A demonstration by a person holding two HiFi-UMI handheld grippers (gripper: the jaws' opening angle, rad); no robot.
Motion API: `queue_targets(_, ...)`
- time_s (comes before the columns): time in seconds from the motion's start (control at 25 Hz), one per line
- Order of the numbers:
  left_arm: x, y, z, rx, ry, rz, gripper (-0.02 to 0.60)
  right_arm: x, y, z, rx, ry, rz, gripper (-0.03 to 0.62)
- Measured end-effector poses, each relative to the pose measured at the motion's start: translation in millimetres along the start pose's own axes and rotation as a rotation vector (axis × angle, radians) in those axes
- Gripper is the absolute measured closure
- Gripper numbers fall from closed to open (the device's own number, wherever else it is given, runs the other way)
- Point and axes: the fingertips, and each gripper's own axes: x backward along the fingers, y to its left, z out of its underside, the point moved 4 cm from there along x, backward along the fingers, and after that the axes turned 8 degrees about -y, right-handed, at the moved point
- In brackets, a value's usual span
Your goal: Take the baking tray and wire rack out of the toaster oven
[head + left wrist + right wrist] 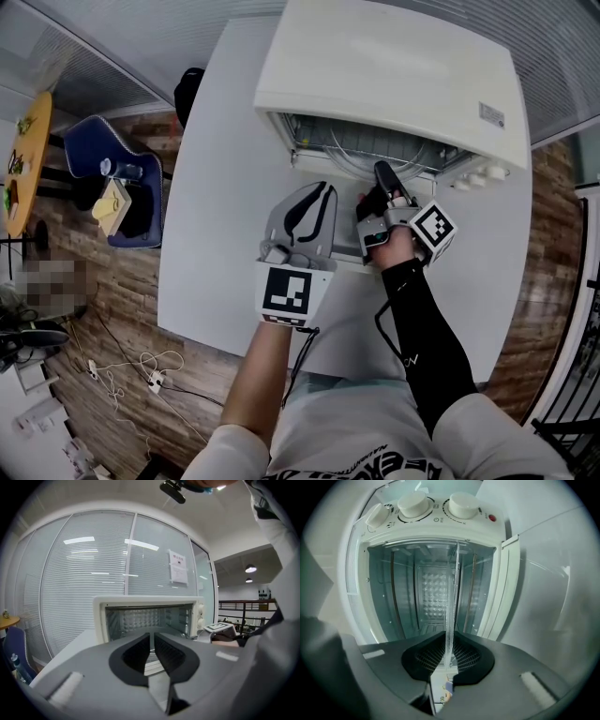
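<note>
A thin silvery edge (452, 597), baking tray or wire rack I cannot tell, runs straight ahead from the right gripper (450, 638) into the open toaster oven (431, 536), and the jaws pinch it edge-on. Only the right gripper view shows this grip; there the oven appears turned on its side, with the knobs (412, 503) above the cavity. The head view adds curved wires (361, 155) in the oven's mouth, just ahead of that gripper's tips. The left gripper (152, 635), jaws pressed together on nothing, sits beside the right one facing the cavity, and its view shows the dimpled back wall (140, 618). The oven stands on a white table (211, 187).
</note>
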Motion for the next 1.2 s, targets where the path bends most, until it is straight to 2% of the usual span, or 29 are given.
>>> queue_targets(0.24,2.4,0.8,1.6,0.01,0.0,-0.002,0.52,17.3,-6.0,6.3,0.006,0.004,-0.004,0.546)
queue_targets(0.44,5.0,3.0,3.7,0.019,0.0,-0.011,0.52,16.9,-2.5,3.4,0.073,-0.009,-0.026,0.545)
queue_targets(1.2,3.2,6.9,14.8,0.042,0.015,-0.015,0.52,-15.7,-4.6,-2.2,0.028,-0.034,-0.072,0.545)
